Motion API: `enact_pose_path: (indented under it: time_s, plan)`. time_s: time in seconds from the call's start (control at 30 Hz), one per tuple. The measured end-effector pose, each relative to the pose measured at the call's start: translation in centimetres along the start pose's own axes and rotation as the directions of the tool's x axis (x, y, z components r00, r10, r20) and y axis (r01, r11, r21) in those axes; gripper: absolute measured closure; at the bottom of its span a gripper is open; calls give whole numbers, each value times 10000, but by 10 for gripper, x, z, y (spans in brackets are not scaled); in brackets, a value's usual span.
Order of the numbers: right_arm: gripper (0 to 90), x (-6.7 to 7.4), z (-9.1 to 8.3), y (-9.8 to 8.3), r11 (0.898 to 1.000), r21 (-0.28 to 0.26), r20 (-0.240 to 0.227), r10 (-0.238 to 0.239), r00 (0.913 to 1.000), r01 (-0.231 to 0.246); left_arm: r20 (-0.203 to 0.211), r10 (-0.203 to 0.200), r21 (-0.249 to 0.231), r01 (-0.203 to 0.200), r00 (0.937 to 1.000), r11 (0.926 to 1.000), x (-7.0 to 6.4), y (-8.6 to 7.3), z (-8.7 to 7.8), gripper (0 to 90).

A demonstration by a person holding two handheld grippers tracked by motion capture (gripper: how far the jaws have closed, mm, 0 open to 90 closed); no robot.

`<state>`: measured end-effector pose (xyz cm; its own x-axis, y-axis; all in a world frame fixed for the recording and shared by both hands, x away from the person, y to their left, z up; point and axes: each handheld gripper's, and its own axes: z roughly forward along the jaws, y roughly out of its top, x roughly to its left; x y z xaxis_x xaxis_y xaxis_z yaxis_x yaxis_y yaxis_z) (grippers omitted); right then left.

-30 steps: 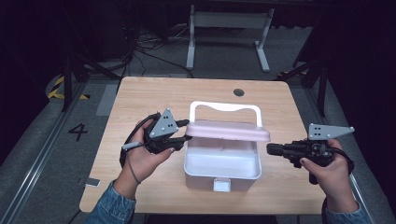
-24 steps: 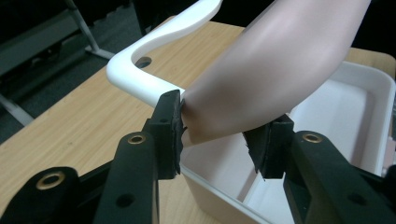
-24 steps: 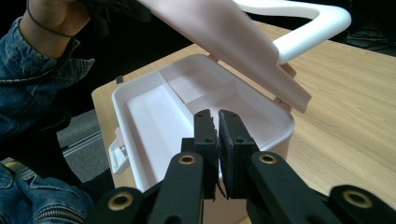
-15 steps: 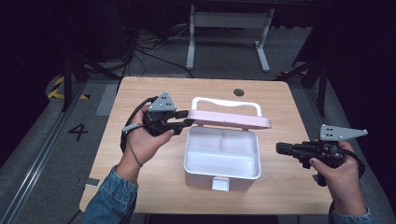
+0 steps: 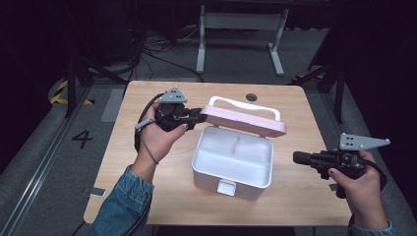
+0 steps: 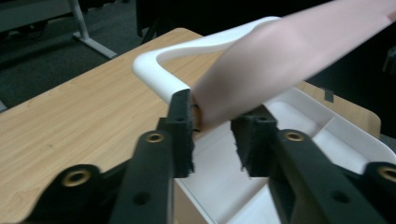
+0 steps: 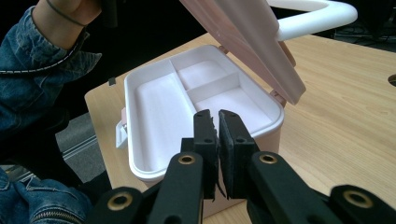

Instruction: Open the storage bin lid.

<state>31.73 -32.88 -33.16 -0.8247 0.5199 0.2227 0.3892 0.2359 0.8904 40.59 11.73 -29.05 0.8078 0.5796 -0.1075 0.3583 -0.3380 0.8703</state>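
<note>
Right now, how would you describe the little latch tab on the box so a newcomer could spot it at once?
Start at the wooden table and find the white box at its middle, its pink lid raised. On the box's front wall, the side nearest the person, a small white latch tab juts out. It is the one protruding piece on that otherwise plain wall.

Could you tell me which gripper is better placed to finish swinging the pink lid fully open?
Left, most likely. The left gripper already has its jaws around the corner of the pink lid, which is tilted up over the white box. The right gripper is shut, holding nothing, off to the box's side.
</note>
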Motion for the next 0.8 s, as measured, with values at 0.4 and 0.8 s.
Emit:
enact_pose_path:
  time_s: [0.4, 0.8]
  plan:
    - [858, -1, 3, -3, 9998, 130, -129, 124, 9998, -122, -502, 809, -528, -835, 9955, 9951, 0, 23, 11, 561]
    - [854, -2, 3, -4, 9997, 153, -170, 176, 9997, -173, -114, 363, -609, -369, 9993, 9975, 16, 36, 29, 675]
